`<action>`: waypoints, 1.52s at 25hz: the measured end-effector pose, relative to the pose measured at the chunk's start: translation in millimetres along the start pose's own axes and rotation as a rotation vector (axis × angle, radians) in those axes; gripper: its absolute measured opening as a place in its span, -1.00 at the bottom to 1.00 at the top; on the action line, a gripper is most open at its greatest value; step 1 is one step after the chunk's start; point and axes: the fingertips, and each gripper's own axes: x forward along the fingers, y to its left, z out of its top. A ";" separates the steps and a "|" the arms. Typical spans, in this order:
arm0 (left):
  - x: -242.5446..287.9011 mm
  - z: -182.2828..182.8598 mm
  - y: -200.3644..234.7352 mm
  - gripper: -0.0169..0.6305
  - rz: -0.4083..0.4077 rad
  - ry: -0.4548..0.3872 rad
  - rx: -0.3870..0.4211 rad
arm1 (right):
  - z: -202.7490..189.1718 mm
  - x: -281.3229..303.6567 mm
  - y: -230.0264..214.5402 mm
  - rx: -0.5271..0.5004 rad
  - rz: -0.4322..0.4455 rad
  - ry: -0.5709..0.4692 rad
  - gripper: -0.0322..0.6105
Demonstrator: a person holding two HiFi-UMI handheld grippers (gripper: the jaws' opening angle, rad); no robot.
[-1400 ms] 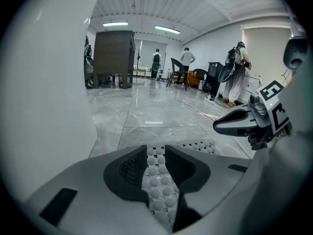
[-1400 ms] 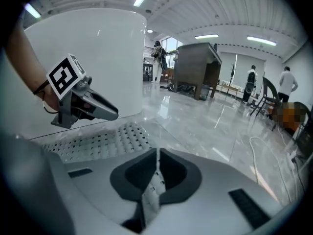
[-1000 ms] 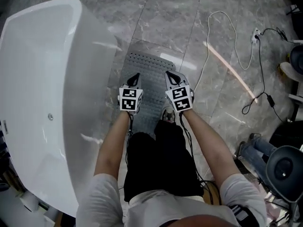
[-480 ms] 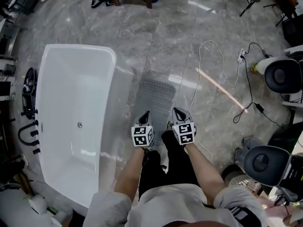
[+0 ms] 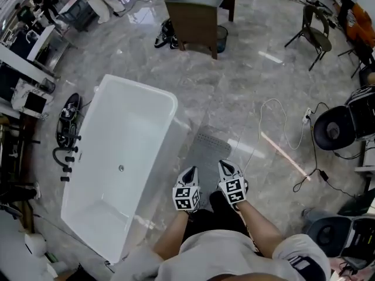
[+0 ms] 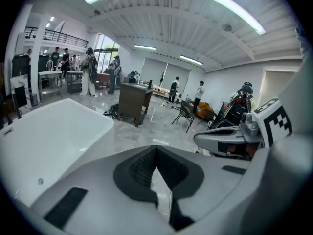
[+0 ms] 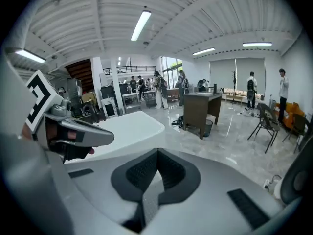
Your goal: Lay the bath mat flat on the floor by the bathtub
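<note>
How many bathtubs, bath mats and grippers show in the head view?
bathtub: 1
bath mat: 1
grippers: 2, the left gripper and the right gripper
Total: 4

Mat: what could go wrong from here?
1. The mat is hidden at its near end behind the person; a fold there could go unseen.
2. Glossy floor: stepping off may skew the mat away from the tub.
3. A white cable lies right of the mat, a trip risk.
</note>
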 end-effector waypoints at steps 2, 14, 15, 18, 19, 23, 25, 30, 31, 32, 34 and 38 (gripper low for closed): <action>-20.1 11.5 -2.4 -0.91 0.025 -0.037 -0.015 | 15.9 -15.0 4.9 -0.036 -0.002 -0.039 -0.88; -175.6 16.0 -27.7 -0.91 0.012 -0.247 0.018 | 62.5 -132.0 115.4 -0.101 -0.061 -0.233 -0.88; -187.7 10.3 -29.9 -0.91 0.013 -0.256 0.003 | 59.5 -141.4 124.0 -0.108 -0.064 -0.238 -0.88; -223.3 4.8 -37.0 -0.91 0.027 -0.299 -0.002 | 53.7 -166.3 143.5 -0.136 -0.059 -0.251 -0.88; -232.1 7.4 -37.6 -0.91 0.038 -0.315 0.000 | 55.5 -171.9 146.4 -0.140 -0.054 -0.259 -0.88; -253.0 27.3 -42.2 -0.91 0.097 -0.372 -0.003 | 78.5 -190.8 148.0 -0.155 -0.018 -0.312 -0.88; -261.8 43.5 -48.7 -0.91 0.128 -0.411 0.016 | 96.3 -200.9 147.1 -0.184 0.005 -0.353 -0.88; -290.6 45.8 -83.6 -0.91 0.176 -0.455 0.043 | 104.7 -242.0 153.5 -0.201 0.065 -0.387 -0.88; -295.5 40.1 -91.2 -0.91 0.183 -0.463 0.041 | 102.3 -250.7 156.7 -0.196 0.085 -0.397 -0.88; -299.2 33.3 -98.5 -0.91 0.194 -0.469 0.034 | 98.9 -260.0 159.9 -0.196 0.105 -0.408 -0.88; -302.5 23.9 -110.0 -0.91 0.222 -0.483 0.009 | 95.2 -277.4 163.0 -0.209 0.133 -0.433 -0.88; -312.5 39.3 -129.8 -0.91 0.262 -0.550 0.016 | 112.2 -304.0 155.1 -0.267 0.140 -0.521 -0.88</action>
